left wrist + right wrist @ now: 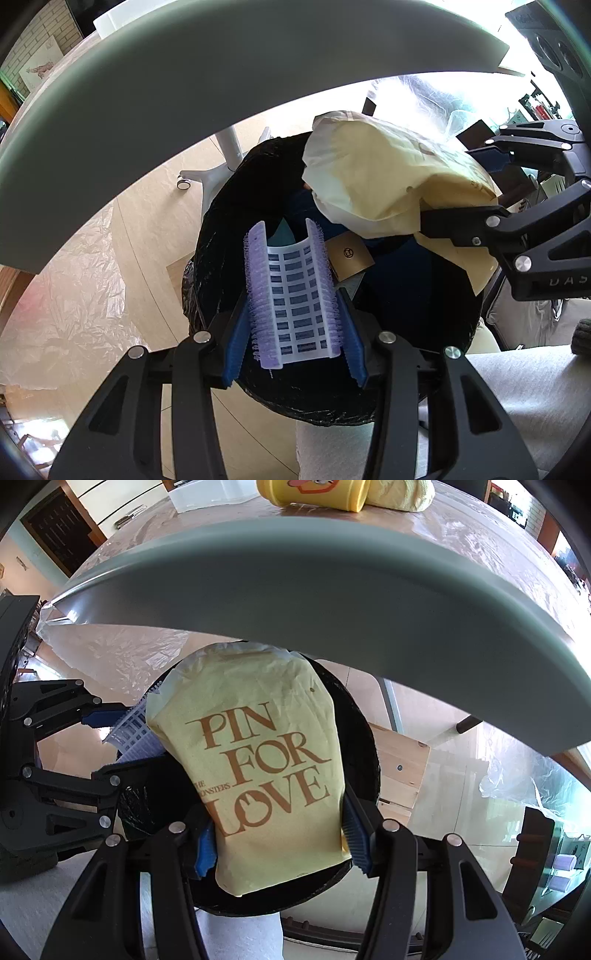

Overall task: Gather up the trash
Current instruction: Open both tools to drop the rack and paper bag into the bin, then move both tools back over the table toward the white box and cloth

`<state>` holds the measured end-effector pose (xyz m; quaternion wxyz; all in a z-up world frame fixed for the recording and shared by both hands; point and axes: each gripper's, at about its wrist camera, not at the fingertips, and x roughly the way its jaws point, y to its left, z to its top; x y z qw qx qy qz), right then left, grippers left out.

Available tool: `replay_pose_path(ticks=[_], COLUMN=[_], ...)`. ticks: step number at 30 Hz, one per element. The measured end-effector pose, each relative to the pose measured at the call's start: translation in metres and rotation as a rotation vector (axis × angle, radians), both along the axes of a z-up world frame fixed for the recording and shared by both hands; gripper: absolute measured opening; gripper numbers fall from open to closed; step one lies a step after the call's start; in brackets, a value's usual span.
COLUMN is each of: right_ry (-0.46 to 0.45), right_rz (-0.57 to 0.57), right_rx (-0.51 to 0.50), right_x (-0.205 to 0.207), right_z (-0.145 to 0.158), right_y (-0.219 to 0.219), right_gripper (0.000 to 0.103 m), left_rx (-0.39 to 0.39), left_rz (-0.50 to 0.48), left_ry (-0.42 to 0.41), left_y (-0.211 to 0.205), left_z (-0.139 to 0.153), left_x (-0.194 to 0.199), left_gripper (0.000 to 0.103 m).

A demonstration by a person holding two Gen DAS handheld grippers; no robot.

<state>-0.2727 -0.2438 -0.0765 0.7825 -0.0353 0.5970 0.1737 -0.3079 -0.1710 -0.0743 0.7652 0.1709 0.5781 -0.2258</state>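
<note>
We hold both tongs over a black-lined trash bin (pixel 229 206) that stands on the floor just below the near edge of the bench (pixel 184 92). Our left tongs (pixel 295 302) are clamped on a purple and white plastic strip (pixel 291 295), which curves between the blue pads above the bin's open mouth. Our right tongs (pixel 280 834) are clamped on a yellow paper bag (pixel 258 760) printed "PIN FOR LOVE"; the bag hangs over the bin, its far end near the rim. Inside the bin lies a small brown card (pixel 349 258). On the bench, far from us, stands a yellow cup (pixel 314 493).
</note>
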Motion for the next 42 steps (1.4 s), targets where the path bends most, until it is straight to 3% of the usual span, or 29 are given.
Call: replay_pose_path(ticks=[7, 10, 14, 15, 21, 25, 28, 30, 38, 42], right_ry=[0.001, 0.005, 0.006, 0.007, 0.009, 0.021, 0.030, 0.032, -0.017, -0.099], right_rz=[-0.003, -0.005, -0.037, -0.044, -0.057, -0.071, -0.062, -0.048, -0.037, -0.029], right_rx=[-0.002, -0.003, 0.014, 0.023, 0.036, 0.077, 0.098, 0.114, 0.118, 0.115], right_x=[0.000, 0.000, 0.000, -0.001, -0.009, -0.012, -0.012, -0.011, -0.022, -0.037], right_z=[0.001, 0.003, 0.006, 0.007, 0.012, 0.013, 0.011, 0.011, 0.029, 0.060], right_y=[0.003, 0.003, -0.002, -0.004, -0.011, -0.018, -0.015, -0.011, -0.011, -0.022], right_gripper=[0.055, 0.060, 0.074, 0.075, 0.082, 0.090, 0.091, 0.098, 0.099, 0.099], left_rx=[0.001, -0.042, -0.033, -0.035, -0.045, -0.075, -0.084, -0.078, -0.107, -0.121], left_rz=[-0.004, -0.017, -0.015, -0.014, -0.001, 0.013, 0.026, 0.029, 0.046, 0.049], left_ry=[-0.003, -0.008, -0.040, -0.042, -0.017, 0.002, 0.021, 0.020, 0.008, -0.038], left_y=[0.001, 0.001, 0.004, 0.005, 0.011, 0.014, 0.016, 0.014, 0.017, 0.025], left_z=[0.000, 0.004, 0.008, 0.009, 0.008, 0.009, 0.010, 0.010, 0.025, 0.048], left_x=[0.005, 0.004, 0.005, 0.005, 0.007, 0.008, 0.010, 0.011, 0.001, -0.009], left_gripper=[0.046, 0.047, 0.073, 0.074, 0.075, 0.081, 0.082, 0.084, 0.084, 0.084])
